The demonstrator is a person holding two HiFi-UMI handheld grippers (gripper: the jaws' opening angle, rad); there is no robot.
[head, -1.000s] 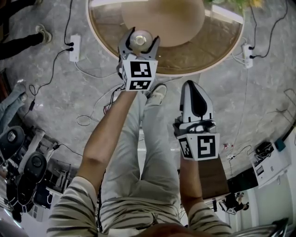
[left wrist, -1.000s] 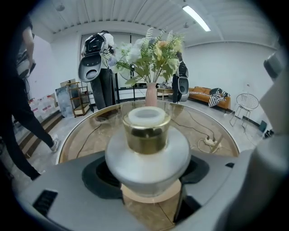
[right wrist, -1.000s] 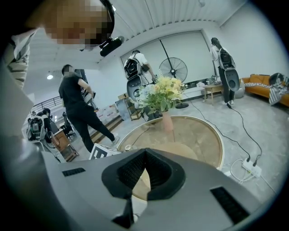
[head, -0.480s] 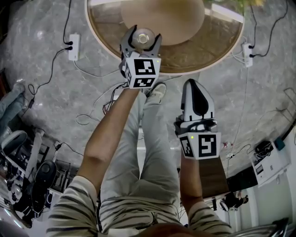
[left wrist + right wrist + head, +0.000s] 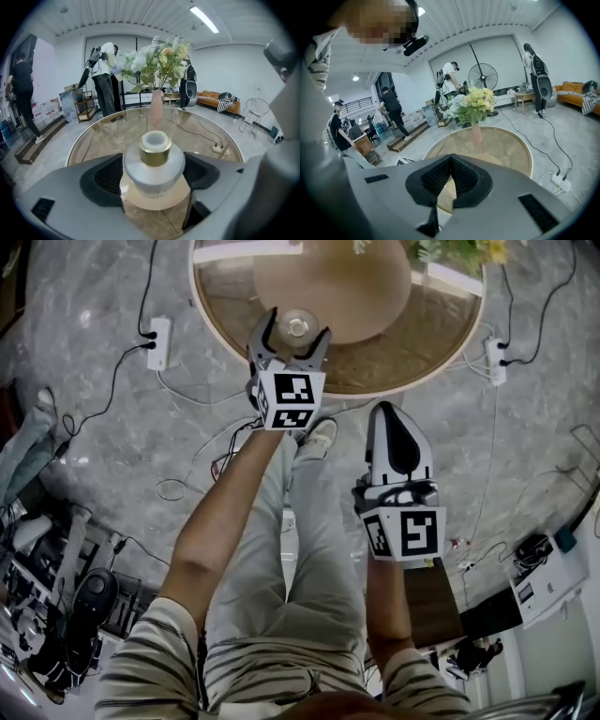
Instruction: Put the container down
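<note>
The container point(image 5: 298, 326) is a squat frosted jar with a gold collar and a white neck. It stands upright on the round glass table point(image 5: 422, 381) near its front edge. My left gripper point(image 5: 296, 334) reaches around it, one jaw on each side, and the jaws are opening. In the left gripper view the container point(image 5: 153, 164) sits between the dark pads point(image 5: 105, 178), which stand just off its sides. My right gripper point(image 5: 396, 418) hangs lower, over the floor short of the table, shut with nothing in it. Its pads meet in the right gripper view point(image 5: 450, 180).
A pink vase of flowers point(image 5: 156, 110) stands at the table's middle, beyond the container. Power strips point(image 5: 157, 343) point(image 5: 495, 360) and cables lie on the floor on both sides of the table. People point(image 5: 104, 77) and shelving stand farther back in the room.
The left gripper has reached farther over the table's edge with the container, and its jaws have spread wider around it. The right gripper has stayed put.
</note>
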